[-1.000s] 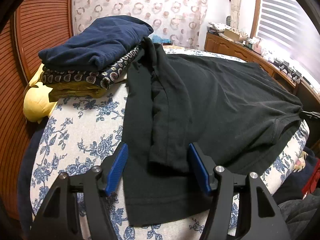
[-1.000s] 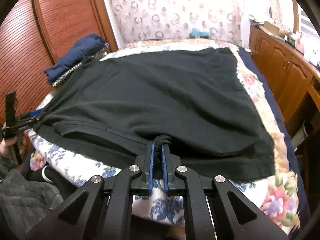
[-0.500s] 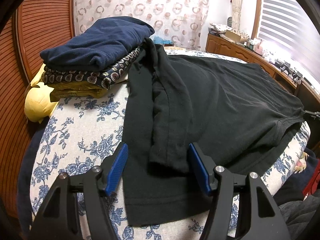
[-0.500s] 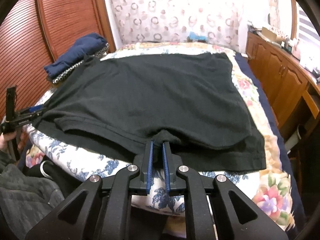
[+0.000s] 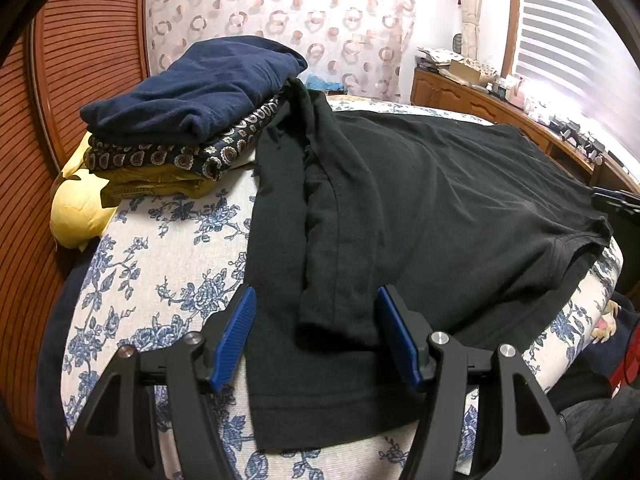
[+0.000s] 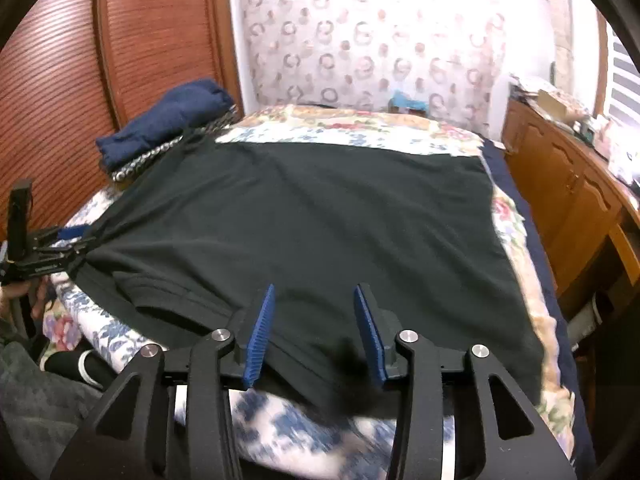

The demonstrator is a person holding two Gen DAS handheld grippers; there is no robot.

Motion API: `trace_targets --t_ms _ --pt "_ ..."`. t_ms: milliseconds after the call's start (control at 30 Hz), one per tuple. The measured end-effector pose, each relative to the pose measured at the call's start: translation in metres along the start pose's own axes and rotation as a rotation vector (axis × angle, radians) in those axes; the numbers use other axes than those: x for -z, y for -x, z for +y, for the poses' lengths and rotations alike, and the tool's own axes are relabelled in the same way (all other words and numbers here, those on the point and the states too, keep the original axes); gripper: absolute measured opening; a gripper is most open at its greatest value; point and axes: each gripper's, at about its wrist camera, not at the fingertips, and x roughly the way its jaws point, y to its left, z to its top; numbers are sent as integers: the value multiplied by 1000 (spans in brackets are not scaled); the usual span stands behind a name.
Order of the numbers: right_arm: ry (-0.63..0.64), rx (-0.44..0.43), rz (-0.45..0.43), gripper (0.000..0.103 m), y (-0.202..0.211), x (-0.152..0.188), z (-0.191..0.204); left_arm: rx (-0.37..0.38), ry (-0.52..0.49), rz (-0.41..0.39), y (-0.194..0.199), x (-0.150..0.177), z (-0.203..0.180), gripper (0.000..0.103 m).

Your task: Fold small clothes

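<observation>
We look from two fisheye cameras, one on each tool, both angled down along their blue pads and close over the bed (image 5: 168, 248). The left tool (image 5: 314, 334) views from the bed's near left corner, across the black shirt (image 5: 440, 208) toward the window side. The right tool (image 6: 314, 330) views from the near edge toward the curtain (image 6: 360, 40). Both views share the shirt, the folded pile (image 5: 192, 92) and the curtain.

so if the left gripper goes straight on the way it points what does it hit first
Most likely the folded-in sleeve of the black shirt, which lies between the open left gripper fingers. Depth is hard to judge.
</observation>
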Motion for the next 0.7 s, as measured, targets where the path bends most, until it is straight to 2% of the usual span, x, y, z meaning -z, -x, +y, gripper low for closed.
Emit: trace_targets --t_ms 167,233,400,467,700 --pt "24 -45 17 48 -26 -8 15 19 17 18 3 -1 3 63" --pt "29 -54 28 50 -38 -10 21 30 44 7 7 -2 8 63" --pt "31 -56 63 51 -60 -3 28 5 83 -38 20 -9 23 63" --pt "37 -49 44 53 -59 1 28 2 98 -42 20 -10 28 63" --pt "83 -12 33 57 -59 6 36 34 128 22 -3 -7 30 63"
